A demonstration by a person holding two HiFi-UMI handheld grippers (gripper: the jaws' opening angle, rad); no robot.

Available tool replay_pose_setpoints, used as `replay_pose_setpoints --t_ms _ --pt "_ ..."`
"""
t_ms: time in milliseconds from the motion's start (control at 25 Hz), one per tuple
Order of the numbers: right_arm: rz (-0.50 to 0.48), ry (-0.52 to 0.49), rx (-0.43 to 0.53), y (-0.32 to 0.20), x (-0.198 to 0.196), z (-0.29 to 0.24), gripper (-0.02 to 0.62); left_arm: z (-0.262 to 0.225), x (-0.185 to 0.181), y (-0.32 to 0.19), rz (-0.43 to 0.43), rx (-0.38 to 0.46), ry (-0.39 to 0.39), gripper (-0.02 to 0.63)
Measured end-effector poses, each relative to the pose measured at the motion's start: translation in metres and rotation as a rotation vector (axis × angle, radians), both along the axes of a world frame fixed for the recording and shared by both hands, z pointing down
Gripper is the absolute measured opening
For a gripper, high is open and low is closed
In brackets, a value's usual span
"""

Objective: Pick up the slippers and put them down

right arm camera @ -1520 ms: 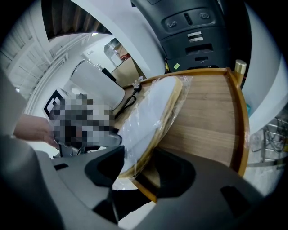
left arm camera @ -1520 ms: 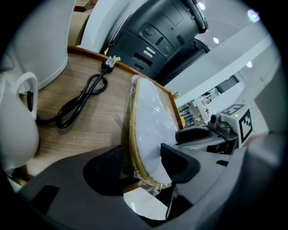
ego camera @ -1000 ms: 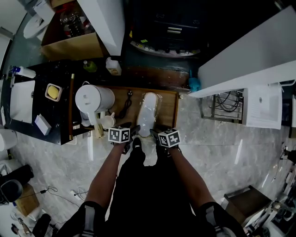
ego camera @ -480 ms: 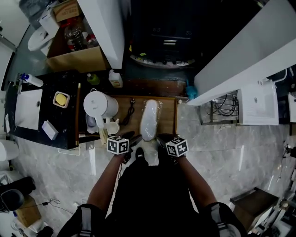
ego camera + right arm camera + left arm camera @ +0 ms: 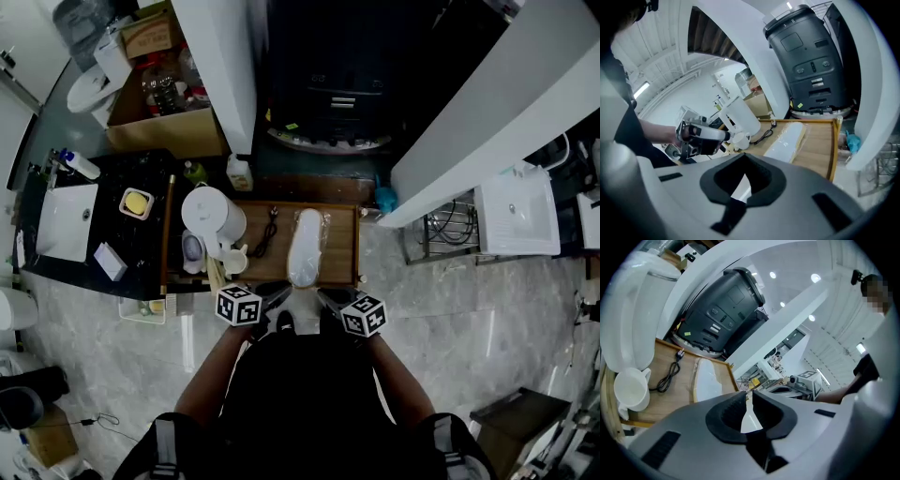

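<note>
While both handheld grippers hover side by side just short of a wooden tray, the white slippers, wrapped in clear plastic, lie lengthwise on that tray, touching neither gripper. The left gripper has its jaws closing, with only a narrow slit between the tips and nothing gripped. The right gripper has its jaws pressed fully together, holding nothing. Left of the slippers on the tray sit a looped black cable, a white mug and a white kettle.
</note>
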State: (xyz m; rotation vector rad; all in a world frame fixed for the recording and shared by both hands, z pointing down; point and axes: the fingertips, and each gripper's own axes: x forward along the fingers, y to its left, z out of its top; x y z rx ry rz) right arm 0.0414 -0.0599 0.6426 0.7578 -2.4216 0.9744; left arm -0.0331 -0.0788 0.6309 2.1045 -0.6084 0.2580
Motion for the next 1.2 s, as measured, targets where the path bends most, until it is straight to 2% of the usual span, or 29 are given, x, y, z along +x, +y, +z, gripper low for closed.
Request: replay_pose_setpoints --t_ms 360,480,680,800,1200 --pt "0.033 -0.048 0.109 0.016 -0.009 -0.044 0.008 -0.04 -0.002 0.032 0.073 0.144 -0.017 0.012" --pt "0.078 -0.092 0.134 0.017 -0.01 -0.062 0.008 -0.046 -0.001 0.042 0.1 0.154 0.002 0.012" --pt "0.096 -0.125 0.181 0.025 -0.018 -0.083 0.008 -0.058 -0.005 0.055 0.108 0.161 0.035 0.012" --pt "0.086 -0.118 0.203 0.033 -0.022 -0.086 0.008 -0.067 -0.005 0.059 0.105 0.169 0.066 0.012" --pt "0.081 -0.084 0.217 0.047 -0.027 -0.082 0.006 -0.079 -0.003 0.068 0.136 0.207 0.085 0.012"
